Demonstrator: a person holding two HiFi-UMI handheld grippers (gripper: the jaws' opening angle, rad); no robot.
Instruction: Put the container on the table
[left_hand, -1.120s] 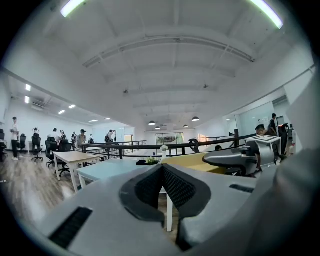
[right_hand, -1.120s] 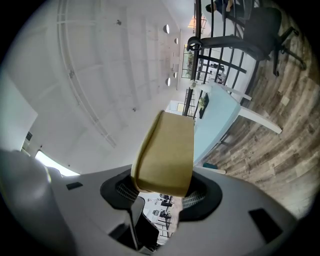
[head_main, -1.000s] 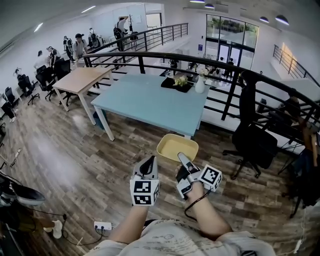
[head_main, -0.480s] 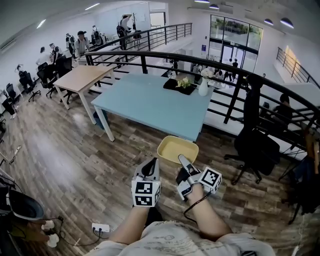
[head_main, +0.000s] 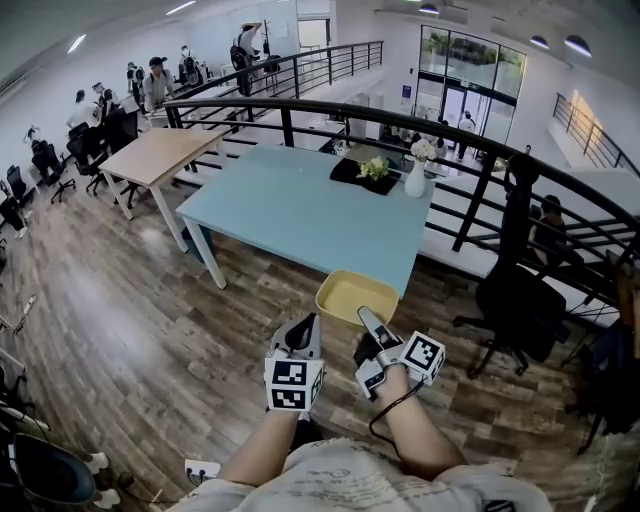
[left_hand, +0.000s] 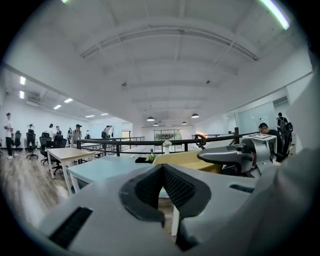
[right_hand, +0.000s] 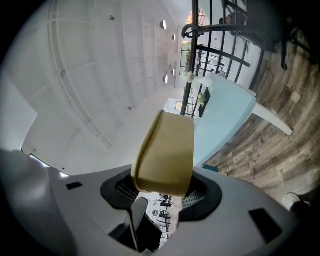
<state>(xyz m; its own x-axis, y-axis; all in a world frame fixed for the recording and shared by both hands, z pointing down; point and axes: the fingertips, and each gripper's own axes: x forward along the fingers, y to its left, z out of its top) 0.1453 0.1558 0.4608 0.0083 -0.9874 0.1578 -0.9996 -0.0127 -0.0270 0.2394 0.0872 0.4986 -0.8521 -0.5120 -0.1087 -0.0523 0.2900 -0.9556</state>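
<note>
A shallow yellow container (head_main: 355, 296) hangs in the air just before the near corner of the light blue table (head_main: 290, 205). My right gripper (head_main: 366, 318) is shut on its near rim; in the right gripper view the container (right_hand: 165, 150) juts out from between the pads of that gripper (right_hand: 162, 187), with the table (right_hand: 225, 107) beyond. My left gripper (head_main: 298, 332) sits beside it on the left, shut and holding nothing. In the left gripper view its jaws (left_hand: 162, 167) meet, and the container (left_hand: 185, 160) and the right gripper (left_hand: 230, 155) show to the right.
On the table's far end stand a white vase with flowers (head_main: 416, 178) and a dark tray (head_main: 365, 170). A black railing (head_main: 480, 150) curves behind the table. A wooden table (head_main: 160, 155) stands at left, a black office chair (head_main: 520, 300) at right. People stand far back left.
Both grippers and the container have moved forward toward the blue table, which now lies closer; the container's far edge now overlaps the table's near corner. The grips are unchanged.
</note>
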